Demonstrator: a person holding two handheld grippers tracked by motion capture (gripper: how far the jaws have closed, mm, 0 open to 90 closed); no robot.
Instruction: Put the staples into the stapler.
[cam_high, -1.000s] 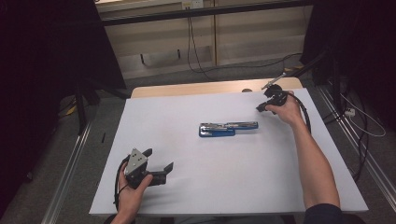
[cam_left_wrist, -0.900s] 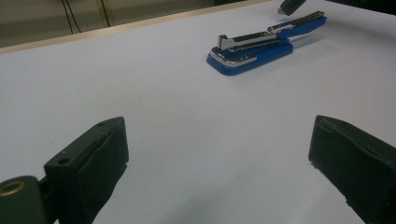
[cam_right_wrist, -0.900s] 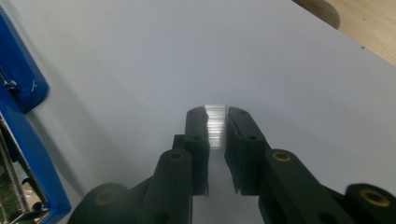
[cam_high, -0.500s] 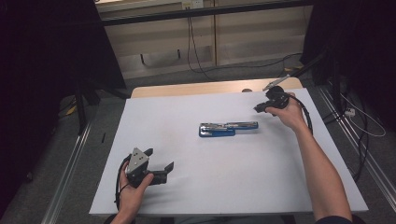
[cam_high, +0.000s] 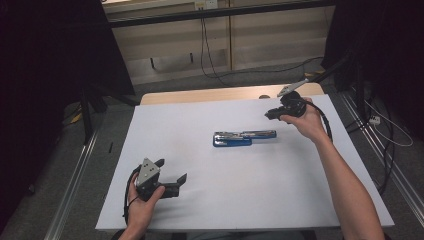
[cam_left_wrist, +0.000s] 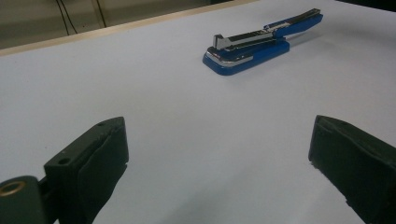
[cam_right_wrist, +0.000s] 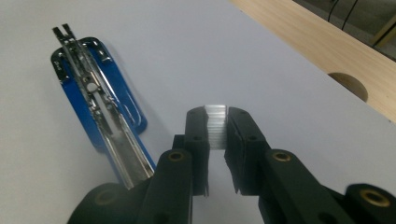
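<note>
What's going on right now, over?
Left tool open, idle. Right tool shut on staple strip. Blue stapler lies opened flat mid-table. Nothing in the way.

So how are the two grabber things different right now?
The left gripper has its jaws spread wide and holds nothing; the right gripper is shut on a strip of staples. The left sits low near the table's front edge; the right is raised beyond the open blue stapler. Both have black jaws.
</note>
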